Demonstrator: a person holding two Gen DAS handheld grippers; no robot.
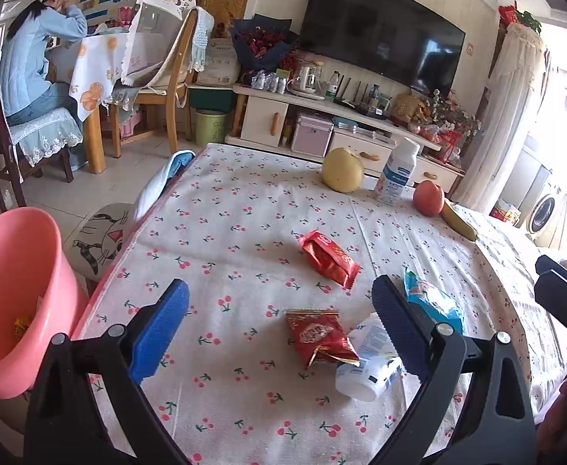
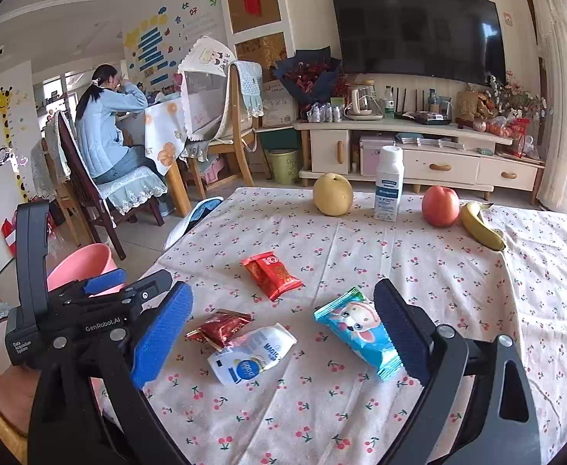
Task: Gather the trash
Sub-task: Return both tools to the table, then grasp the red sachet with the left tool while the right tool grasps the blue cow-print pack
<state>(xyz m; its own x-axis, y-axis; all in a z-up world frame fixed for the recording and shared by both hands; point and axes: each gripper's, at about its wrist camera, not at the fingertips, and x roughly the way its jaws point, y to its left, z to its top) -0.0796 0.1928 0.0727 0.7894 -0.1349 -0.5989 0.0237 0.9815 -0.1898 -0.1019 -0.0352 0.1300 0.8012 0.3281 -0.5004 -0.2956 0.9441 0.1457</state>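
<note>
Four pieces of trash lie on the cherry-print tablecloth (image 1: pixel 244 209) in the left wrist view: a red snack packet (image 1: pixel 330 257) toward the middle, a torn red wrapper (image 1: pixel 320 337) nearer the camera, a white pouch (image 1: pixel 368 364) touching that wrapper's right side, and a blue wrapper (image 1: pixel 434 298) partly hidden behind the right finger. The left gripper (image 1: pixel 279 325) hovers over the table with its blue pads spread wide and nothing between them; the torn red wrapper and the white pouch sit in the gap. A pink bin (image 1: pixel 16 294) stands off the table's left edge. Along the far edge are a pear (image 1: pixel 341 170), an upright white bottle (image 1: pixel 397 170), an apple (image 1: pixel 428 197) and a banana (image 1: pixel 457 221), the apple touching the banana.

From the right wrist view, the right gripper (image 2: pixel 281 329) also hangs above the table, fingers wide apart and empty. The blue wrapper (image 2: pixel 361 333) lies just inside its right finger, the white pouch (image 2: pixel 250 352) and torn red wrapper (image 2: pixel 221 327) near its left finger, and the red snack packet (image 2: pixel 272 273) farther out. The left gripper (image 2: pixel 128 290) shows at the left, its spread not clear from here, with the pink bin (image 2: pixel 78 265) behind it. The pear (image 2: pixel 332 193), bottle (image 2: pixel 389 184), apple (image 2: pixel 440 205) and banana (image 2: pixel 481 224) line the far side.
</note>
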